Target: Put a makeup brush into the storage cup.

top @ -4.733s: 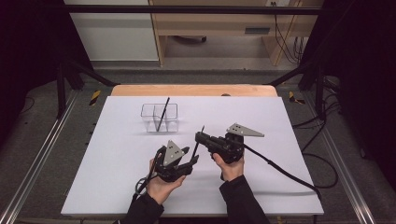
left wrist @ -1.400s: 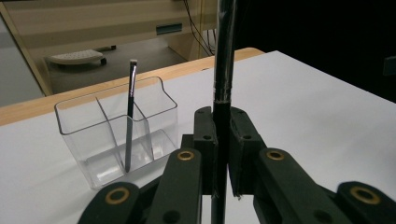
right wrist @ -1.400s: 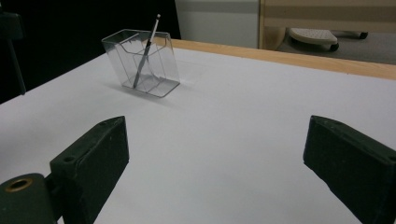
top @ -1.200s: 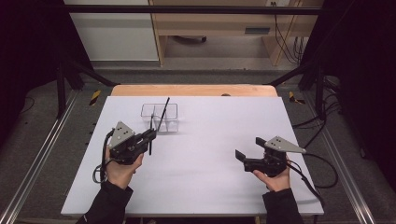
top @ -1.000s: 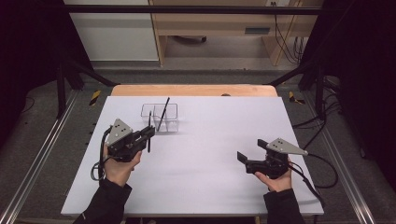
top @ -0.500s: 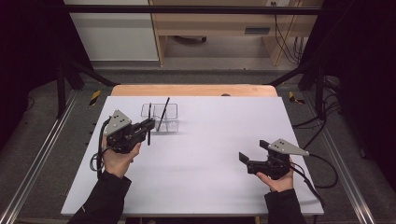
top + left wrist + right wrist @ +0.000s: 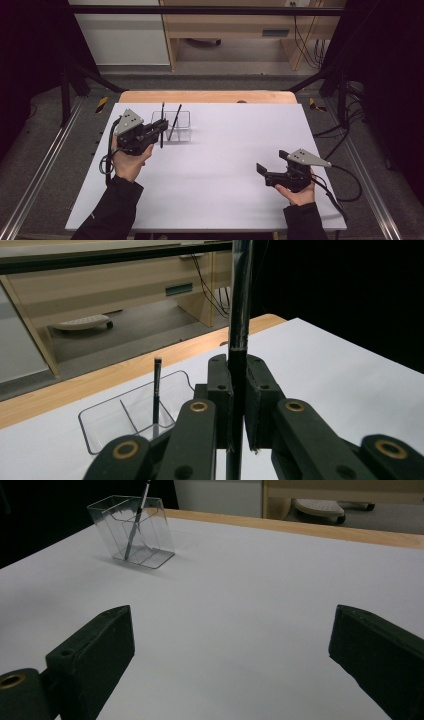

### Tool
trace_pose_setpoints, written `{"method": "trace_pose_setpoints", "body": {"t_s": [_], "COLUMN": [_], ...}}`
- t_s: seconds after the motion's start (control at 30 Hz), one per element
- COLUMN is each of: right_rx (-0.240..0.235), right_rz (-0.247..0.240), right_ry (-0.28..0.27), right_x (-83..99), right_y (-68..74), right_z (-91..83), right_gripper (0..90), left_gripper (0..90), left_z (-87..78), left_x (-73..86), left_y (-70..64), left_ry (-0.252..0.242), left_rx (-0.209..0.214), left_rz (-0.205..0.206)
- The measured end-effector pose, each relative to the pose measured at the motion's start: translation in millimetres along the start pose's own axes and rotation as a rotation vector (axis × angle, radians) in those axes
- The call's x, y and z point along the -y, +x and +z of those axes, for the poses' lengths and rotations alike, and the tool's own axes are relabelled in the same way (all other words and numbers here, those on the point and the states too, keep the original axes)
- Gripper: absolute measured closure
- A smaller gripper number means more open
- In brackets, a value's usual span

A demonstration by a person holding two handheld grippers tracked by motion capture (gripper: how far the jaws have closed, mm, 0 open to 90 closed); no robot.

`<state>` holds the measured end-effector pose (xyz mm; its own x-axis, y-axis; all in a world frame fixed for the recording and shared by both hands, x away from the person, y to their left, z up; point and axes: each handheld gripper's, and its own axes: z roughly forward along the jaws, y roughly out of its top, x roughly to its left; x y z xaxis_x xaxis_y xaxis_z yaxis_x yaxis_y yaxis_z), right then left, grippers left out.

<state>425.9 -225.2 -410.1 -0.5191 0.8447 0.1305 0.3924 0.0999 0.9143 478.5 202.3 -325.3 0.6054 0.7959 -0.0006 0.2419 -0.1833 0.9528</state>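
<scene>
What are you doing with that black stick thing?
A person holds a gripper in each hand. The left gripper is clamped on a thin black pen, holding it upright right beside a clear plastic holder at the far left of the white table. Another pen already leans inside the holder. The right gripper waits open and empty near the table's right side.

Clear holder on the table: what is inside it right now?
The clear holder has one black pen leaning in it. The left claw grips a second pen beside the holder; whether its lower tip has entered cannot be seen.
</scene>
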Motion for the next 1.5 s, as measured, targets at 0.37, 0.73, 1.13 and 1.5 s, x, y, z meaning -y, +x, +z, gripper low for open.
{"method": "trace_pose_setpoints", "body": {"t_s": [0.37,0.73,1.13,1.5], "right_rx": [0.004,0.01,0.014,0.016], "right_rz": [-0.003,0.003,0.003,0.004], "right_ry": [-0.002,-0.002,0.011,0.014], "right_x": [-0.9,-0.8,1.1,2.4], "right_y": [-1.4,-3.3,-4.7,-5.3], "right_z": [-2.7,-4.5,-4.4,-3.5], "right_gripper": [5.0,4.7,4.3,4.1], "left_gripper": [82.4,82.5,82.5,82.5], "left_z": [17.8,32.2,42.1,51.3], "left_x": [-4.7,-7.1,-10.5,-14.8], "left_y": [9.5,23.2,34.0,38.7], "left_ry": [0.027,0.033,0.036,0.021], "left_rx": [-0.02,-0.042,-0.044,-0.046], "left_rz": [0.01,-0.005,-0.023,-0.036]}}
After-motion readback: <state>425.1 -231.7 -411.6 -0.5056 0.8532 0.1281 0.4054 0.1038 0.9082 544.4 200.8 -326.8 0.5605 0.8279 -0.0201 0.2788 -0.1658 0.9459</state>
